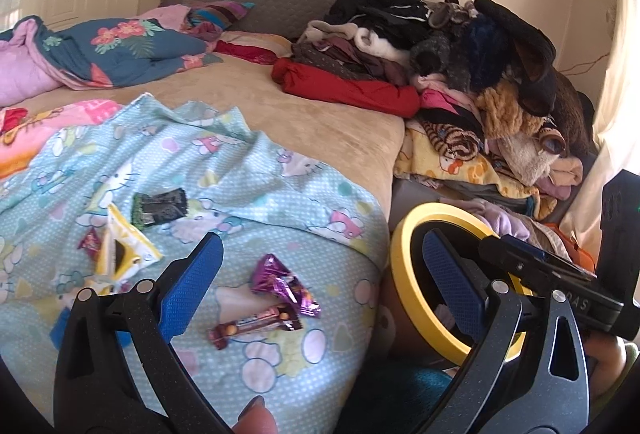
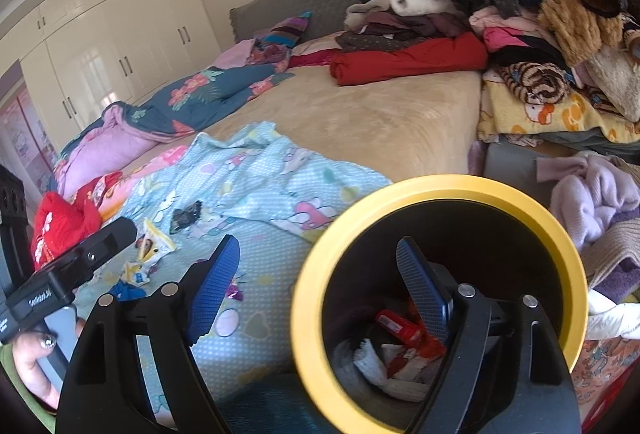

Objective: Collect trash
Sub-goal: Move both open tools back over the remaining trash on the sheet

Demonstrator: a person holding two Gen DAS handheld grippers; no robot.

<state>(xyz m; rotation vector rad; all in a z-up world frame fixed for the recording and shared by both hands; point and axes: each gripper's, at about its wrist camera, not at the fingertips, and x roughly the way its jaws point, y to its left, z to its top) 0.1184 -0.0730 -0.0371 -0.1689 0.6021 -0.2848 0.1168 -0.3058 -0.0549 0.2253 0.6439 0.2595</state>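
Observation:
Wrappers lie on the light-blue cartoon blanket [image 1: 248,185] on the bed: a purple wrapper [image 1: 284,284], a brown candy-bar wrapper [image 1: 252,326], a yellow-white packet [image 1: 120,250], a small red wrapper [image 1: 90,242] and a dark packet [image 1: 160,207]. My left gripper [image 1: 320,274] is open and empty above the purple and brown wrappers. A yellow-rimmed black bin [image 2: 440,185] stands beside the bed with a red wrapper [image 2: 400,326] and white paper inside. My right gripper [image 2: 320,286] is open and empty, its right finger over the bin mouth, its left finger over the bed.
A tall pile of clothes [image 1: 460,73] covers the right side of the bed and spills beside the bin. A floral quilt [image 1: 120,49] lies at the far left. A red cloth [image 2: 64,230] sits at the left. White wardrobes [image 2: 100,45] line the far wall.

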